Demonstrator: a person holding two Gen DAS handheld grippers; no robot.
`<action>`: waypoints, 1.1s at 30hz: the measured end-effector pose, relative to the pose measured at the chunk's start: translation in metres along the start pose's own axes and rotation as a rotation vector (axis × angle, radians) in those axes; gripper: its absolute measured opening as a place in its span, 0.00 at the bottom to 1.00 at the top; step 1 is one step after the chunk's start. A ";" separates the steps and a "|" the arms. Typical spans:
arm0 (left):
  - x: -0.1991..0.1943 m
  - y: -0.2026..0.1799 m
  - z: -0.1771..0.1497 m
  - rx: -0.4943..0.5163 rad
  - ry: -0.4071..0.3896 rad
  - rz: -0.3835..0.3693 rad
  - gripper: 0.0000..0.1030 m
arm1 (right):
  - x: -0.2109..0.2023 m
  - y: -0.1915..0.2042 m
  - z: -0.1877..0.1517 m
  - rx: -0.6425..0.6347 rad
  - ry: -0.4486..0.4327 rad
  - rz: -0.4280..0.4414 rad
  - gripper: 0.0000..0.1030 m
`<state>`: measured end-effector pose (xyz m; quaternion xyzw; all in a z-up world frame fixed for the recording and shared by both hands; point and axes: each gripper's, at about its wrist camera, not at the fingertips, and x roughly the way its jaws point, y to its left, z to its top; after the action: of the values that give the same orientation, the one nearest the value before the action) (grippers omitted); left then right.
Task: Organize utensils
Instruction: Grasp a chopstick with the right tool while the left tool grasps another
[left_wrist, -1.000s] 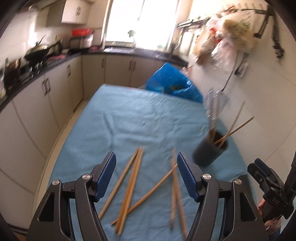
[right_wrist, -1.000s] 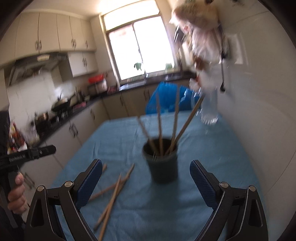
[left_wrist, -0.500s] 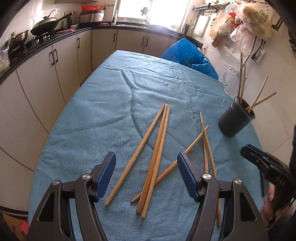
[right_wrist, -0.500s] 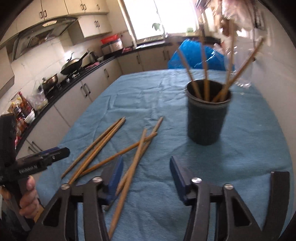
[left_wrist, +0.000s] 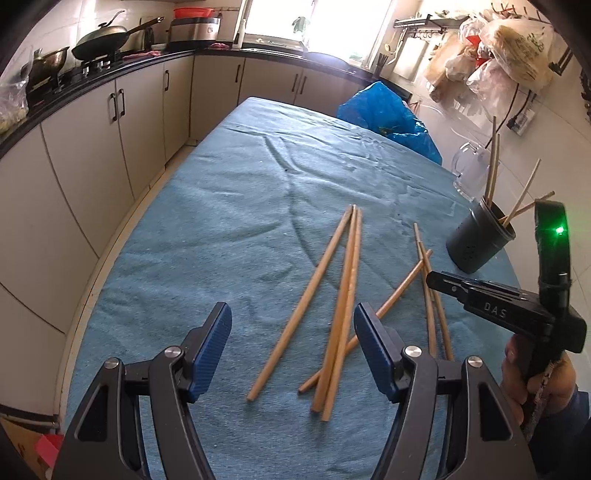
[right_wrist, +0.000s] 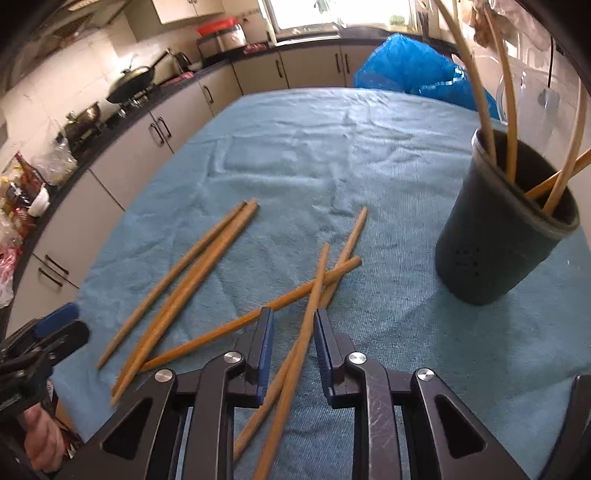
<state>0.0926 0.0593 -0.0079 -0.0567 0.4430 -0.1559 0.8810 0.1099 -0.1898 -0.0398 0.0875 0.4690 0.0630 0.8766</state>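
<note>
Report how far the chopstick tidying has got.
Done: four chopsticks stand in the dark holder. In hand: the right tool has just been closing around two loose chopsticks, pads not yet pressing. Left: six chopsticks lie on the blue cloth.

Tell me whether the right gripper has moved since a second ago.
Yes. The right gripper has swung away from the dark holder, which now stands off to its right, and come down over the loose chopsticks; its jaws have just been closing around two of them.
</note>
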 end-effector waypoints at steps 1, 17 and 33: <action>0.000 0.001 0.000 -0.002 0.001 -0.001 0.66 | 0.003 -0.001 0.000 0.000 0.006 -0.001 0.21; 0.034 -0.029 0.032 0.080 0.105 -0.027 0.66 | -0.039 -0.059 -0.033 0.108 -0.030 -0.080 0.08; 0.105 -0.059 0.062 0.304 0.232 0.082 0.48 | -0.035 -0.081 -0.050 0.137 -0.020 -0.046 0.08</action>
<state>0.1876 -0.0331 -0.0364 0.1133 0.5151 -0.1906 0.8280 0.0506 -0.2714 -0.0559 0.1369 0.4655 0.0096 0.8743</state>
